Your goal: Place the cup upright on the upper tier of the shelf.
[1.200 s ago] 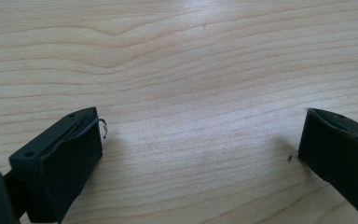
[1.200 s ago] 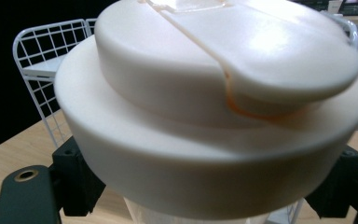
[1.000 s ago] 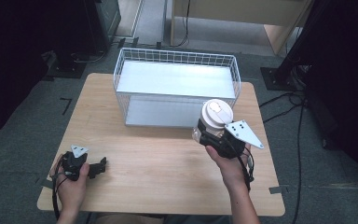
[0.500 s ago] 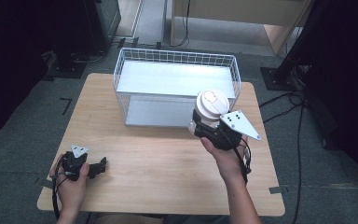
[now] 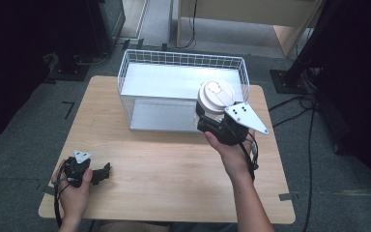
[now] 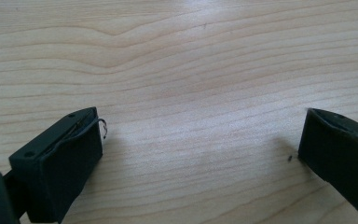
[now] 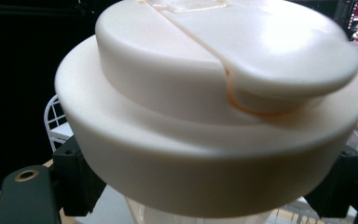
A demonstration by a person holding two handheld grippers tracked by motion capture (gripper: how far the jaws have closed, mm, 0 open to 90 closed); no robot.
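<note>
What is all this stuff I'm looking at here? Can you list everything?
container with lid: one, cream-white, held up at the basket's near right corner
wire basket: one, white, far half of the table
table: one, light wood, centre
cables: several, black, on the floor at right
left hand-held gripper: one, black, jaws open, resting on the table's near left
right hand-held gripper: one, black, shut on the container
</note>
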